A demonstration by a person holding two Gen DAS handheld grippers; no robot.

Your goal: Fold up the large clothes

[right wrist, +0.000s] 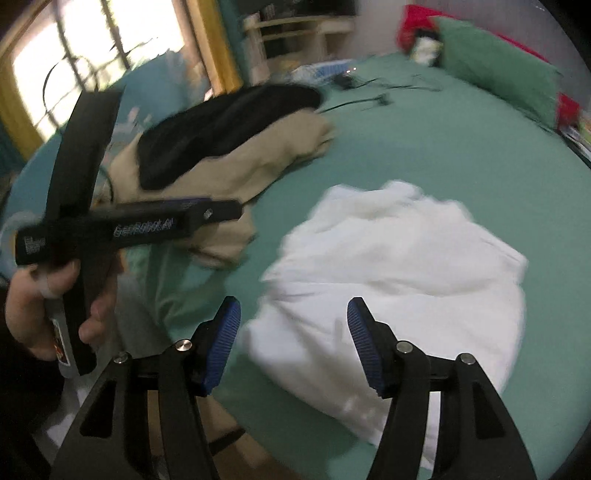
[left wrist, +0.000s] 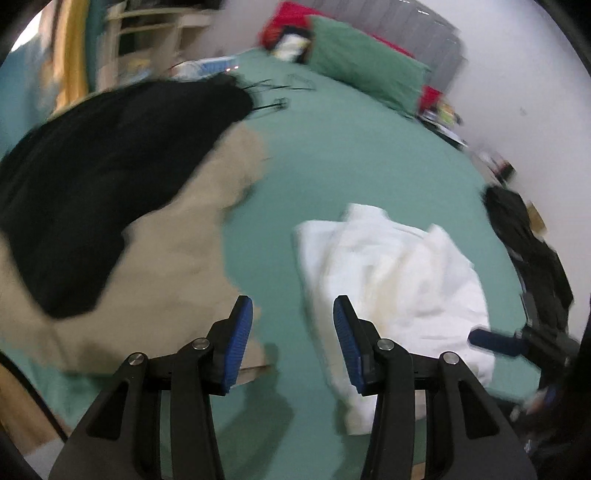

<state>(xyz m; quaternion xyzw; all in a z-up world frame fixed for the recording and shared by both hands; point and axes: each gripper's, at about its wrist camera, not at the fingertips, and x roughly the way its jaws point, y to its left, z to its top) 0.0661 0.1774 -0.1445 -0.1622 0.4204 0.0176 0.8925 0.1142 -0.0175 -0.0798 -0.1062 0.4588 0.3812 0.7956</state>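
A white garment (left wrist: 399, 280) lies bunched on the green bed sheet (left wrist: 351, 155); it also shows in the right wrist view (right wrist: 399, 273). A beige garment (left wrist: 177, 266) with a black garment (left wrist: 110, 177) on top lies to its left; both show in the right wrist view, beige (right wrist: 258, 162) and black (right wrist: 221, 125). My left gripper (left wrist: 293, 314) is open and empty above the sheet, between the beige and white garments. My right gripper (right wrist: 293, 317) is open and empty above the white garment's near edge. The left gripper's body (right wrist: 122, 225) shows at the left of the right wrist view, held by a hand.
A green pillow (left wrist: 365, 70) and red bedding (left wrist: 288, 22) lie at the bed's far end. Black cables (left wrist: 273, 92) lie on the sheet beyond the black garment. Dark clothes (left wrist: 524, 236) sit at the bed's right edge. A window (right wrist: 74, 48) and shelves (right wrist: 295, 29) stand beyond the bed.
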